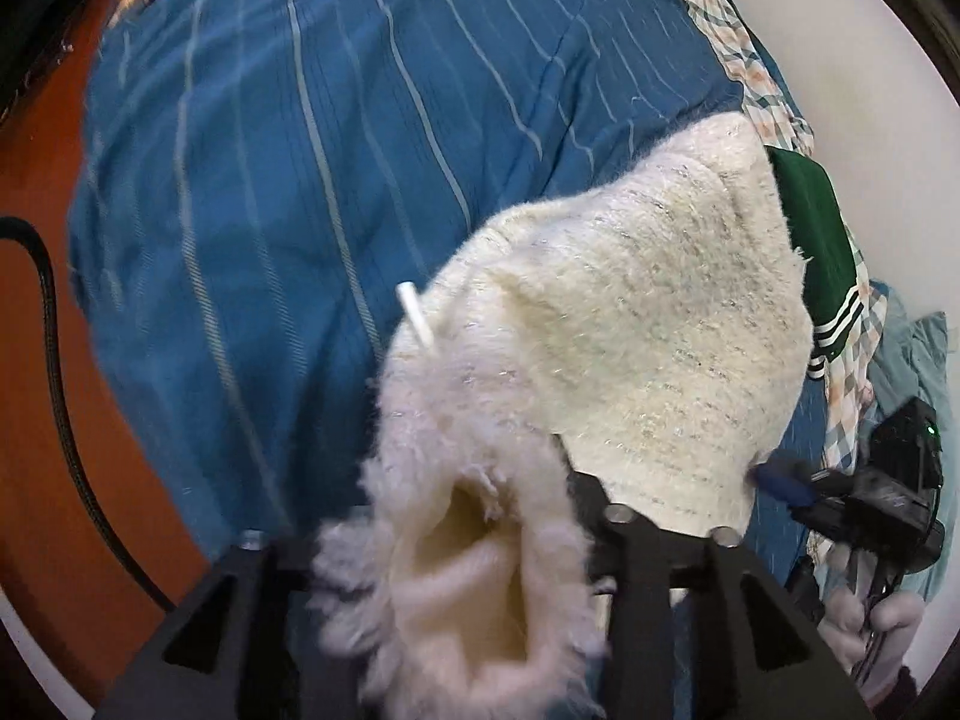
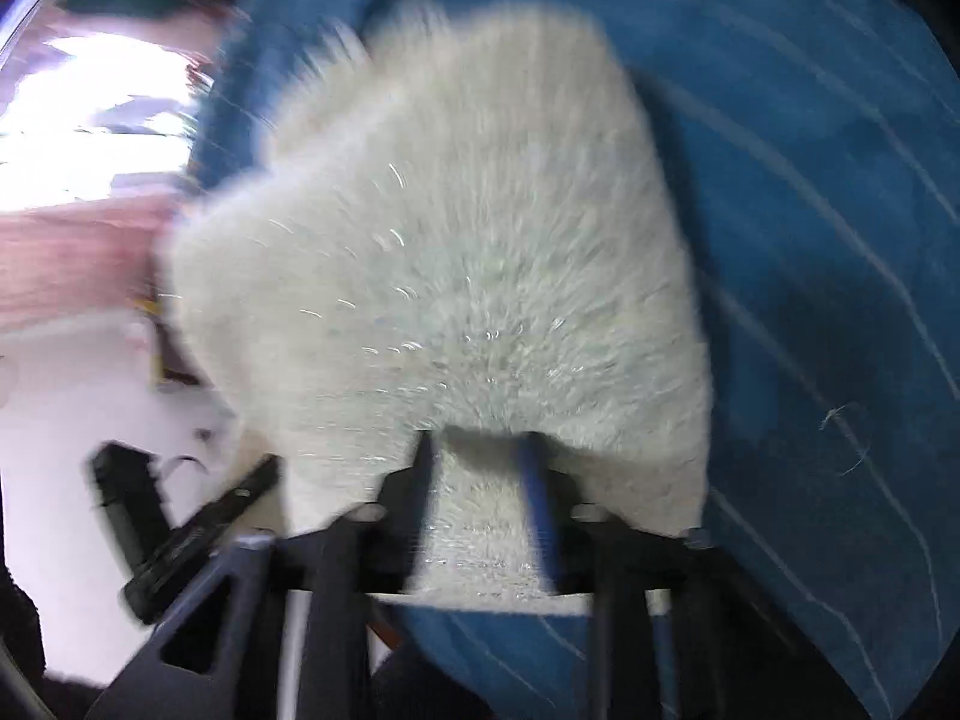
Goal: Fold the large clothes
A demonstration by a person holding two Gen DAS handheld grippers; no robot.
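A cream fuzzy sweater (image 1: 630, 312) lies on a blue striped bedspread (image 1: 270, 150). A small white plastic tag (image 1: 415, 312) sticks out of it. My left gripper (image 1: 432, 510) is at the sweater's near end, shut on a fluffy bunched part whose opening faces the camera; its left finger is hidden by fluff. My right gripper (image 1: 780, 480) shows at the right, its blue fingertip on the sweater's edge. In the blurred right wrist view the sweater (image 2: 456, 240) spreads ahead on the bedspread (image 2: 810, 240), and the right gripper (image 2: 477, 456) is shut on a strip of its near edge.
A green garment with white stripes (image 1: 822, 252) and a checked cloth (image 1: 738, 60) lie along the bed's far right side, with teal fabric (image 1: 912, 348) beyond. A black cable (image 1: 54, 312) hangs at the left. A gloved hand (image 1: 864, 630) holds the right gripper.
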